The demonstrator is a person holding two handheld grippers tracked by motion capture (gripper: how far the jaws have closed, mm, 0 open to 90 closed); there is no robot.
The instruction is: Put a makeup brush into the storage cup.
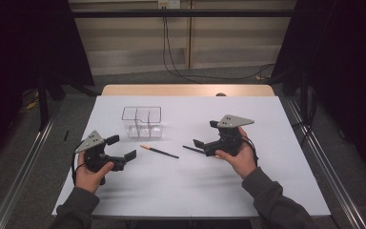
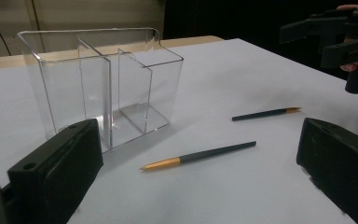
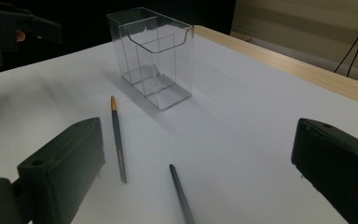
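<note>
A clear plastic organizer (image 1: 141, 121) with several compartments stands upright on the white table sheet (image 1: 267, 181). Two dark pens lie in front of it: a gold-tipped pen (image 1: 159, 151) and a second pen (image 1: 192, 149), whose right end is hidden under my right gripper (image 1: 205, 134). That gripper is open and empty, hovering just right of the pens. My left gripper (image 1: 122, 147) is open and empty at the left, short of the gold-tipped pen. The left gripper view shows the organizer (image 2: 98, 84) and both pens (image 2: 198, 156) (image 2: 265, 113). The right gripper view shows the organizer (image 3: 156, 56) and the pens (image 3: 117, 140) (image 3: 182, 191).
A wooden table edge (image 1: 186, 89) shows beyond the white sheet. Cables (image 1: 181, 71) trail on the floor behind. Metal rails (image 1: 24, 167) run along both sides. Dark curtains (image 1: 24, 43) flank the space.
</note>
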